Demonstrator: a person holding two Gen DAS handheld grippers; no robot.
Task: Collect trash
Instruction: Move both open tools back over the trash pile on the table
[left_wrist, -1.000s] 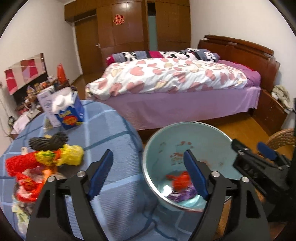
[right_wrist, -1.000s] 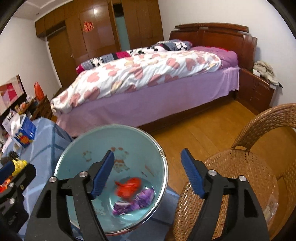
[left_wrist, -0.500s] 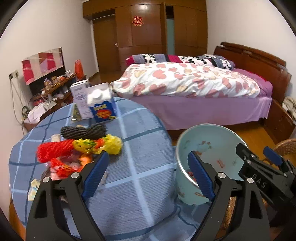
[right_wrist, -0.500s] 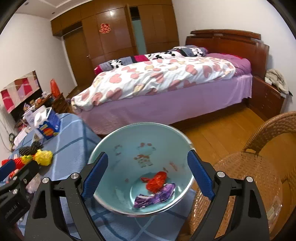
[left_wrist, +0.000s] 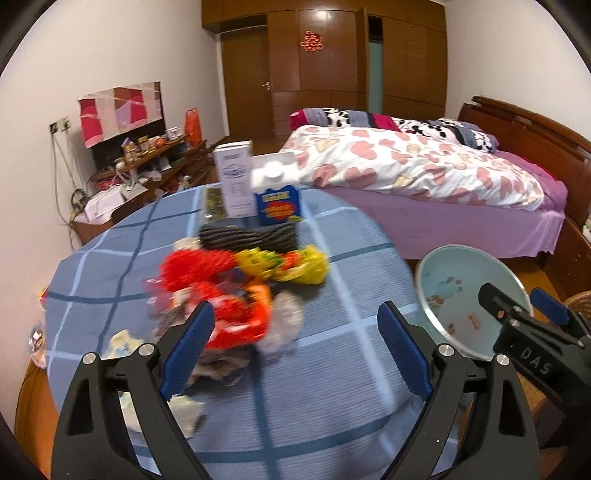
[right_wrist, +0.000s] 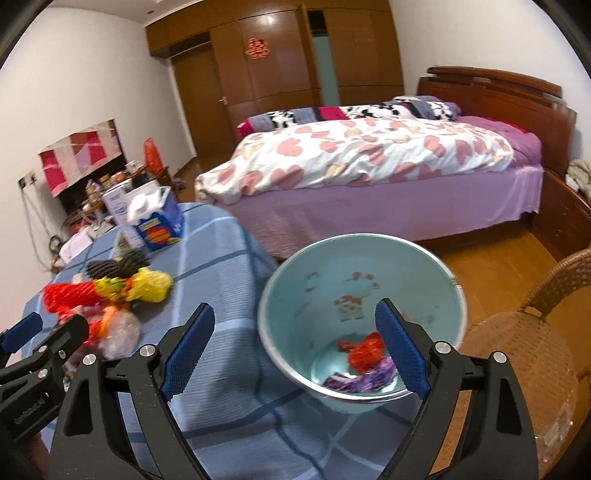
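Note:
A pile of trash (left_wrist: 236, 295) lies on the blue checked table (left_wrist: 332, 369): red and orange wrappers, a yellow bag (left_wrist: 306, 264), a black net (left_wrist: 247, 236) and clear plastic. It also shows in the right wrist view (right_wrist: 107, 295). A pale blue bin (right_wrist: 362, 295) stands beside the table's right edge, with a red wrapper (right_wrist: 365, 350) and a purple wrapper (right_wrist: 358, 380) at its bottom. My left gripper (left_wrist: 295, 354) is open and empty, just in front of the pile. My right gripper (right_wrist: 295, 354) is open and empty above the bin's near rim.
A blue carton (left_wrist: 279, 201) and a white box (left_wrist: 234, 177) stand at the table's far side. A bed (left_wrist: 424, 177) lies behind. A wicker chair (right_wrist: 528, 343) stands right of the bin. A cluttered shelf (left_wrist: 140, 162) lines the left wall.
My left gripper has swung left from the bin to the trash pile and moved closer to it. My right gripper has shifted left; the bin now sits under its right finger.

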